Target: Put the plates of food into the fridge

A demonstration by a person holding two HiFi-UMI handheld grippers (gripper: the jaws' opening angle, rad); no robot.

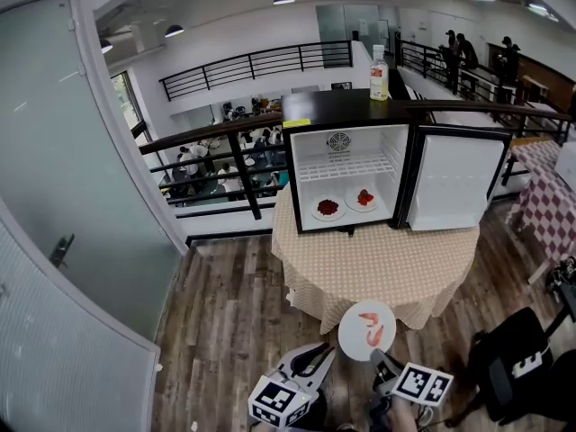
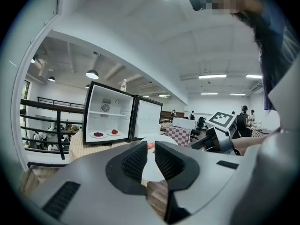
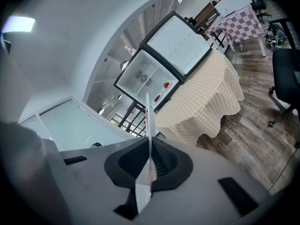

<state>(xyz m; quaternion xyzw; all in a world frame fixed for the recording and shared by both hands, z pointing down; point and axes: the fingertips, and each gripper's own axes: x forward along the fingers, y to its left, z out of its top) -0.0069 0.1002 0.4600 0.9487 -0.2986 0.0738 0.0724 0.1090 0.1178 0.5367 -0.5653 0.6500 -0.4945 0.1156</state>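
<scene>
Head view: plate of food (image 1: 367, 329) held short of open fridge (image 1: 351, 165).
Rim clamped in right gripper (image 3: 150, 161); left gripper (image 2: 151, 161) slightly apart, empty. Likely stiff, slick, breakable: grip rim, keep level.

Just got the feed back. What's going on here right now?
A person is carrying a white plate of red food toward the mini fridge. The right gripper is clamped on the plate's rim. The left gripper is beside it, jaws slightly apart and holding nothing. The fridge stands on a cloth-covered table with its door swung open. Two plates of food already sit on its floor. The carried plate is short of the table.
</scene>
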